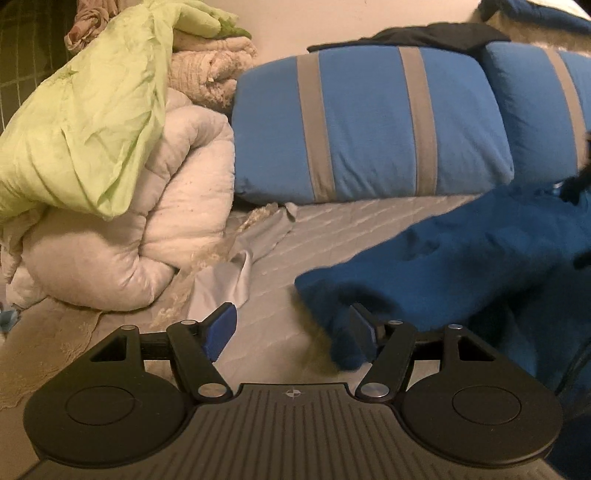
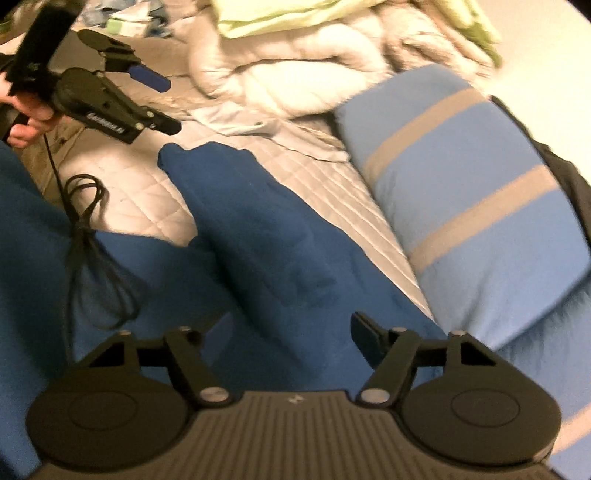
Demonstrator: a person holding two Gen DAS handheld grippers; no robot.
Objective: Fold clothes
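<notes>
A dark blue garment [image 1: 454,258] lies crumpled on the quilted bed cover [image 1: 280,332]; its sleeve end reaches toward the left. My left gripper [image 1: 291,328] is open and empty, hovering just left of that sleeve end. In the right wrist view the same blue garment [image 2: 258,236] stretches away from my right gripper [image 2: 291,332], which is open and empty just above the cloth. The left gripper [image 2: 162,107] shows there at the upper left, open, held by a hand, above the sleeve tip.
Blue pillows with grey stripes [image 1: 369,125] line the head of the bed. A rolled white duvet [image 1: 147,221] with a light green sheet [image 1: 81,122] on it lies at the left. A black cable [image 2: 88,243] dangles over the garment. A dark garment [image 1: 406,35] lies behind the pillows.
</notes>
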